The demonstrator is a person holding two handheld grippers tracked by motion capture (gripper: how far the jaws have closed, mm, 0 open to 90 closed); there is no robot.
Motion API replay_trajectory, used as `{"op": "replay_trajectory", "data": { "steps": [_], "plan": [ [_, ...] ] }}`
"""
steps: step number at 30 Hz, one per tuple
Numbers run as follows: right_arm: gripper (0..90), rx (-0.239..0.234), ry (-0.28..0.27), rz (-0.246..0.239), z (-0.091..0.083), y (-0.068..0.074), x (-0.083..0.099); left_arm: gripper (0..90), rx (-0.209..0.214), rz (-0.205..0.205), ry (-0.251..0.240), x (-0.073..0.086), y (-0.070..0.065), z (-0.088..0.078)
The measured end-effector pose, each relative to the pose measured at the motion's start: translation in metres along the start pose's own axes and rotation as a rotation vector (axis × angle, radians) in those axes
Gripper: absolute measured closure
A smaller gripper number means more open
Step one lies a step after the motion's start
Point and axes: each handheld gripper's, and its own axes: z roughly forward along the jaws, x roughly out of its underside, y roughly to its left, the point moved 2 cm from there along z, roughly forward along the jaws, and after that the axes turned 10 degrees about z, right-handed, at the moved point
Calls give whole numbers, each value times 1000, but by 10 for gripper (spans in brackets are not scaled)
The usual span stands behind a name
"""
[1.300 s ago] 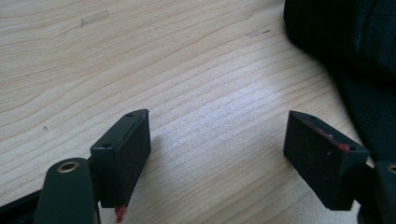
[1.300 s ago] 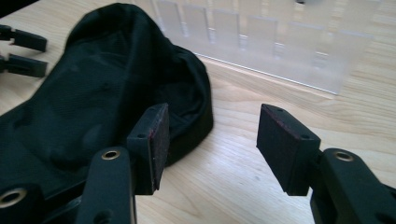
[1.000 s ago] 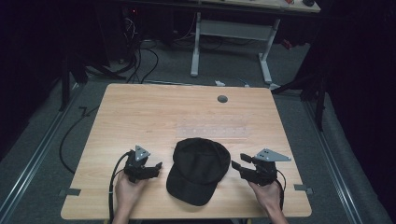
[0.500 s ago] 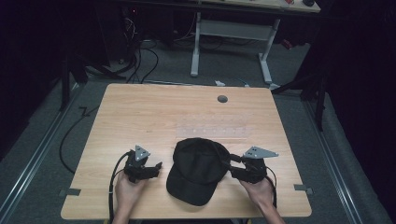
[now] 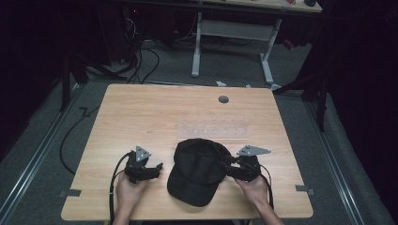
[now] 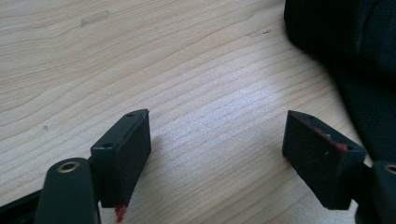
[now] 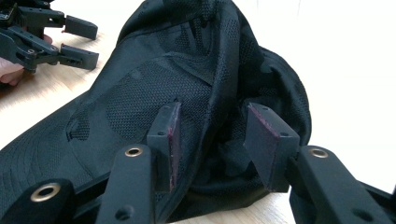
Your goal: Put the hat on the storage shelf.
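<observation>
Right tongs have just been closing around a fold at the back rim of a black cap, the cloth between their jaws but not yet pinched. Left tongs stand wide and empty at the cap's nine o'clock, just beside it. The grab looks only begun; lifting or moving the cap is left to do. The cap, soft mesh crown and stiff curved brim, lies at six o'clock on the pale, smooth wood-grain surface, its brim toward the near edge.
</observation>
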Motion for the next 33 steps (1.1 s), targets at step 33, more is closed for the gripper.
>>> {"op": "replay_trajectory", "data": {
  "steps": [33],
  "plan": [
    [763, -36, 18, 88, 18, -8, 2, 239, -1, -1, -1, 0, 0, 0]
  ]
}}
